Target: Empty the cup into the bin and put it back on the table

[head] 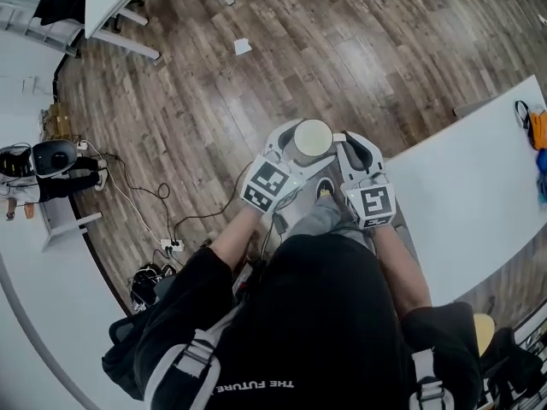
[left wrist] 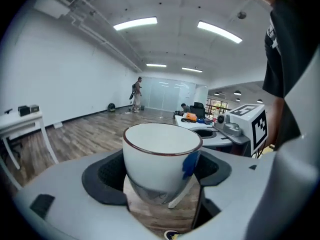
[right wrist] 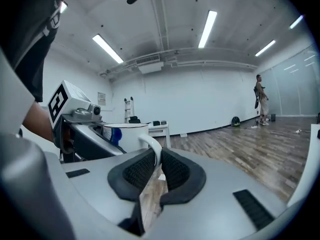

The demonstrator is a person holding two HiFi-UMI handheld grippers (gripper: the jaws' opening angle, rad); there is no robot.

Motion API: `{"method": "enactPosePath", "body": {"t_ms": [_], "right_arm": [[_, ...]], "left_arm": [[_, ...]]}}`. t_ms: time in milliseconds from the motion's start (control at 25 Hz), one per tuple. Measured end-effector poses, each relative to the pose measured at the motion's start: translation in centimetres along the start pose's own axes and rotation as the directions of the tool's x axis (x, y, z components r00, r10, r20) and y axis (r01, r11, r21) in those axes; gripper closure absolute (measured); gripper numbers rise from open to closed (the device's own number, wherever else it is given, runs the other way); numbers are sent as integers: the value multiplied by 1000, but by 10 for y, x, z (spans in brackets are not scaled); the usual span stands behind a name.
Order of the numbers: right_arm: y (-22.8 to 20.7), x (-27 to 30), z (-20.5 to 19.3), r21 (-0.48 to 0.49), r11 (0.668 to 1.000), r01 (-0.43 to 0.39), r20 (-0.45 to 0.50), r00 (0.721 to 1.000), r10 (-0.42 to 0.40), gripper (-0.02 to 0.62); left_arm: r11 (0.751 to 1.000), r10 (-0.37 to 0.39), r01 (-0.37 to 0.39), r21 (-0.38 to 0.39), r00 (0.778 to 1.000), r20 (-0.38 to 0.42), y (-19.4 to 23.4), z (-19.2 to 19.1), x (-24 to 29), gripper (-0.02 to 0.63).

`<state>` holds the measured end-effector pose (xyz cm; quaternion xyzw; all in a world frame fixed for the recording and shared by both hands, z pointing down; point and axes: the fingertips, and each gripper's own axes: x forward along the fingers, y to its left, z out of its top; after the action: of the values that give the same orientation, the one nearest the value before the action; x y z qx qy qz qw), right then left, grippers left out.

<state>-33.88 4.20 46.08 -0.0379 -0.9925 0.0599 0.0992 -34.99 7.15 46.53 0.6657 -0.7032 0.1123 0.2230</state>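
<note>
A white cup with a dark rim and a blue mark is held upright in the air over the wooden floor, in front of the person. My left gripper is shut on the cup's body, its black pads pressed on both sides. My right gripper is shut on the cup's white handle, pinched between its ribbed pads. In the head view the left gripper and right gripper flank the cup. What the cup holds inside does not show. No bin is in view.
A white table stands to the right, with a few coloured items at its far edge. Another white desk is at the upper left. Cables and a power strip lie on the floor at left. A scrap of paper lies ahead.
</note>
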Motion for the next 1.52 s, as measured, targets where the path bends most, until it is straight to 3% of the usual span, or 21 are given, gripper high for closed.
{"method": "enactPosePath", "body": {"t_ms": [120, 280, 400, 520, 680, 760, 920, 1000, 1160, 1240, 1520], "right_arm": [[2, -13, 26, -50, 998, 21, 44, 999, -19, 541], [-17, -57, 27, -67, 990, 125, 64, 991, -121, 541], [-47, -116, 13, -54, 964, 259, 68, 964, -256, 541], [-82, -181, 5, -30, 918, 395, 56, 918, -393, 541], [-126, -282, -16, -2, 810, 587, 21, 810, -587, 541], [-140, -339, -33, 23, 737, 676, 4, 737, -676, 541], [-147, -446, -60, 60, 555, 830, -49, 557, -829, 541], [-151, -483, -69, 56, 512, 857, -73, 515, -854, 541], [-158, -525, -109, 87, 481, 872, -113, 489, -865, 541], [-161, -533, -137, 107, 473, 874, -154, 485, -861, 541], [-192, -531, -212, 115, 484, 867, -247, 497, -832, 540]], "left_arm": [[999, -3, 1, 46, 999, 38, -11, 23, -10, 214], [990, -97, 91, 110, 994, 45, -52, 34, 9, 214], [962, -221, 214, 170, 975, 28, -109, 35, 42, 215], [914, -351, 343, 219, 937, -3, -171, 45, 80, 214], [797, -538, 531, 288, 841, -59, -271, 48, 131, 215], [722, -620, 614, 319, 779, -97, -327, 42, 150, 213], [541, -754, 760, 362, 628, -193, -434, 28, 169, 213], [491, -781, 788, 371, 587, -214, -472, 23, 176, 214], [436, -795, 812, 388, 550, -256, -518, -6, 195, 214], [421, -793, 821, 385, 539, -284, -528, -31, 209, 213], [422, -780, 825, 375, 541, -315, -531, -90, 262, 214]]}}
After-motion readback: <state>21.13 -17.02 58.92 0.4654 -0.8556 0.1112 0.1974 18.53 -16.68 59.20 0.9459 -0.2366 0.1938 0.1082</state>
